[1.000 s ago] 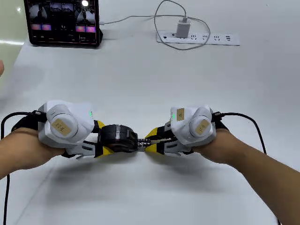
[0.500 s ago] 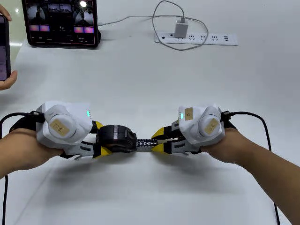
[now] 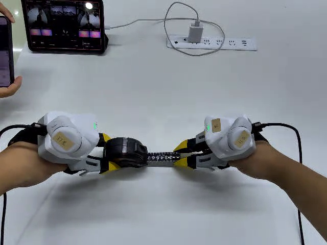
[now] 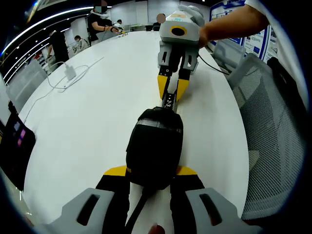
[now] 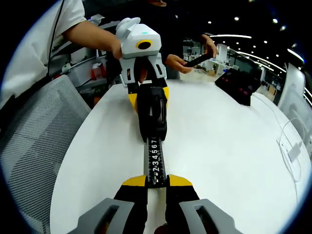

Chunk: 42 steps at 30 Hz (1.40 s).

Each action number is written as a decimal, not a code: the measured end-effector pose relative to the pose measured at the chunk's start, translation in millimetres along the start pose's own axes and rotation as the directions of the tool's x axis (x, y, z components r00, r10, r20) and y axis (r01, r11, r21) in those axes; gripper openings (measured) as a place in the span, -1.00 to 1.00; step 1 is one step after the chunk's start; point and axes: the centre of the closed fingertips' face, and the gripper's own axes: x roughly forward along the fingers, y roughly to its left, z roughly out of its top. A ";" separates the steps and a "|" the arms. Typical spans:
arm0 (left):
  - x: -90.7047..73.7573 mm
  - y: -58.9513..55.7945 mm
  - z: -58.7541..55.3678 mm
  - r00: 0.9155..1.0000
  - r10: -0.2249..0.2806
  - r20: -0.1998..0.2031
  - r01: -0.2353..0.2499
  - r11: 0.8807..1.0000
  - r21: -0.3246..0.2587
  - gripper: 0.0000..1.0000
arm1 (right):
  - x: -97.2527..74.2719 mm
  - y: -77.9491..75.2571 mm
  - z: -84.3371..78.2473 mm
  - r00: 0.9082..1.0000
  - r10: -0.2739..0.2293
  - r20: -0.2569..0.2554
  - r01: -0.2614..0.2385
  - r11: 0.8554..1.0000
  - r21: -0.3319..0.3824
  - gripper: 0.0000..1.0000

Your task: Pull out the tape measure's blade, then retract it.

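A second ago the right hand-held gripper [image 3: 180,155] had its yellow tips almost against the mouth of the tape measure [image 3: 126,151]. Now it sits further to the right, and a short length of blade [image 3: 162,157] spans the gap between them. The left hand-held gripper [image 3: 109,152] has kept its place, closed around the tape measure's body from behind. The right one is closed on the blade's free end, its jaws pinched together over it.

The tape measure is a chunky black case. It lies low on the white worktop [image 3: 153,97], close in front of the person, between the two inward-pointing grippers. The blade is dark with white numerals. In the right gripper view the figures 2 to 7 read along it, running straight and flat from the case to the jaw tips.

At the far left a hand [image 3: 10,87] holding a phone [image 3: 5,51] has come into sight, near a tablet [image 3: 64,24] standing at the back of the worktop.
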 end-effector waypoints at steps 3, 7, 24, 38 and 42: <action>0.1 0.1 -0.1 1.000 0.000 -0.001 0.000 1.000 0.000 -0.47 | -4.5 -0.1 -3.7 1.000 -0.002 -0.003 0.002 1.000 0.003 -0.81; -0.2 0.0 0.0 1.000 0.000 -0.002 0.000 1.000 0.001 -0.47 | -10.4 -0.3 -8.7 1.000 -0.007 -0.007 0.007 1.000 0.006 -0.81; -0.6 0.0 0.1 1.000 -0.002 -0.005 0.002 1.000 0.007 -0.47 | -32.9 0.6 -29.1 0.999 -0.020 -0.032 0.021 0.999 0.024 -0.82; 0.1 0.1 1.2 1.000 -0.002 -0.007 0.002 1.000 0.008 -0.47 | -38.3 -0.3 -35.8 0.999 -0.022 -0.045 0.023 0.999 0.027 -0.82; 0.1 0.1 1.4 1.000 -0.002 -0.007 0.002 1.000 0.007 -0.47 | -38.5 -0.1 -35.3 0.999 -0.022 -0.044 0.023 0.999 0.027 -0.82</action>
